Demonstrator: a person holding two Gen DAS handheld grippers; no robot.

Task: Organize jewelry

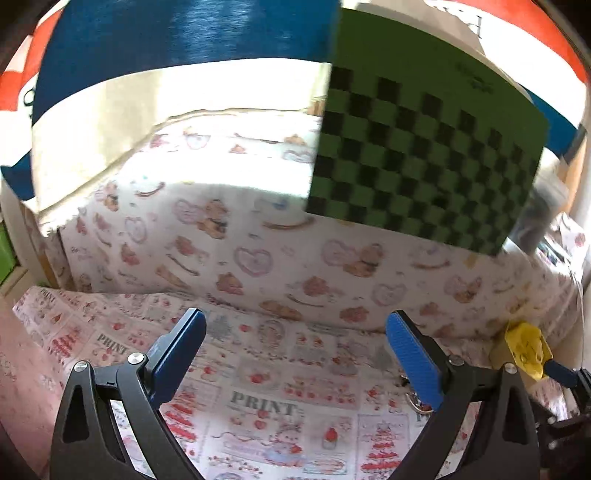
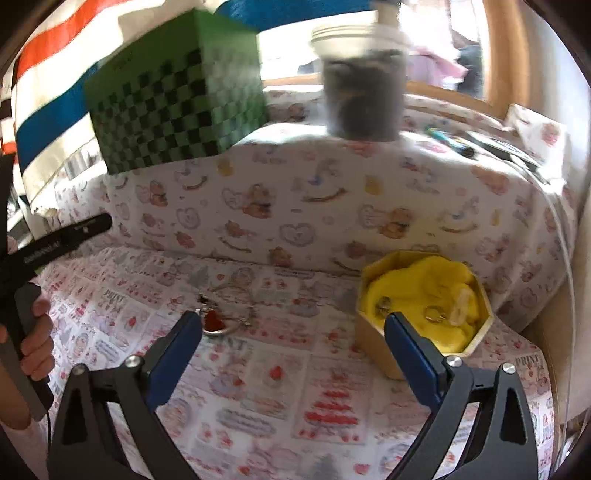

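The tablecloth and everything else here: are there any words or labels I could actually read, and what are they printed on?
"PRINT": on the patterned tablecloth, repeated in several panels.
Smaller lines in the tablecloth's panels: too blurred to read.
White lettering on the black bar of the left-hand tool: too small to read.
Dark marks on the green checkered box: blurred.
Large letters on the white sheet behind the box: cut off, unreadable.

My left tongs point(image 1: 295, 354) gape empty over the printed cloth point(image 1: 266, 406); right of them sits a yellow box point(image 1: 524, 349), and something metallic, perhaps jewelry point(image 1: 415, 400).
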